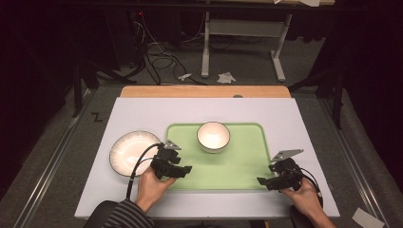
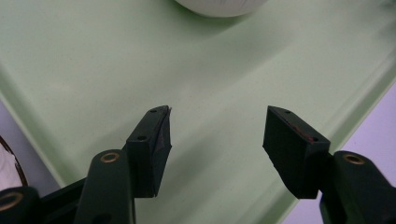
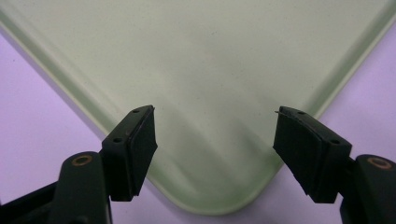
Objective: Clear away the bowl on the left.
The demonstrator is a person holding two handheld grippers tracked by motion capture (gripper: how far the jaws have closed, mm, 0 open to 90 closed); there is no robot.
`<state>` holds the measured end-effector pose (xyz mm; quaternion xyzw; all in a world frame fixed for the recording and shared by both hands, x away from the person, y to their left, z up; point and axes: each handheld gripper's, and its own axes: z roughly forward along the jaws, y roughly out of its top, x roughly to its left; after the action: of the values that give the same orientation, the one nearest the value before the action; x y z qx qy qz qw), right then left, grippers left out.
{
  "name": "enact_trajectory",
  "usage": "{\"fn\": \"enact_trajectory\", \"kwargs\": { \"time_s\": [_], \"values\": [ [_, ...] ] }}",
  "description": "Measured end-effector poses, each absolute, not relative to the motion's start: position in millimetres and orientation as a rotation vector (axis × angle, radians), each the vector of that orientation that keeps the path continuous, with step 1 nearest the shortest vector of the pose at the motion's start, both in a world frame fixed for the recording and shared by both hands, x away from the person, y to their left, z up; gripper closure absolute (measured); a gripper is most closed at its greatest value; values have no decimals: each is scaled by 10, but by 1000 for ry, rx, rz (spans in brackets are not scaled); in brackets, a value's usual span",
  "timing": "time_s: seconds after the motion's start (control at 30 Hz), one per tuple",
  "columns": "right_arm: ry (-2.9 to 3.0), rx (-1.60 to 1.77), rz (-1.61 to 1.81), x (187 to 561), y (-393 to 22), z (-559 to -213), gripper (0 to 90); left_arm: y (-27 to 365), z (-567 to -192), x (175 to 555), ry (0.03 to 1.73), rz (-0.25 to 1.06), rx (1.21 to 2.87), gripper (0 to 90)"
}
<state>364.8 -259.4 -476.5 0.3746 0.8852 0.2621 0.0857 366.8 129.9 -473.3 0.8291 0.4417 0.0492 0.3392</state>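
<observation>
At the left of the desk (image 1: 142, 111), on its white top, lies a white plate (image 1: 132, 153) with a dark rim; nothing lies in it. Just beside its right edge the left gripper (image 1: 183, 170) sits over the near left corner of the pale green tray (image 1: 237, 166), its jaws apart with nothing between them. In the left gripper view those jaws hover over the tray's bare green floor, with the tray's rim running past on both sides and a sliver of the plate at the lower left edge. Toward the back of the tray, a little left of its middle, stands a white bowl (image 1: 213, 136) with a dark rim, upright and empty inside. At the right, the right gripper (image 1: 267, 181) hangs over the tray's near right corner, jaws likewise spread wide and holding nothing; the right gripper view has that rounded corner lying between the two jaws.
</observation>
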Motion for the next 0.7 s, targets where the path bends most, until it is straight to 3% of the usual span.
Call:
{"fn": "enact_trajectory", "kwargs": {
  "time_s": [0.7],
  "values": [
    [2639,1117,792,3641,-2586,-4762,311,1312,-4780,3670,1188,66,2185,413]
  ]
}}
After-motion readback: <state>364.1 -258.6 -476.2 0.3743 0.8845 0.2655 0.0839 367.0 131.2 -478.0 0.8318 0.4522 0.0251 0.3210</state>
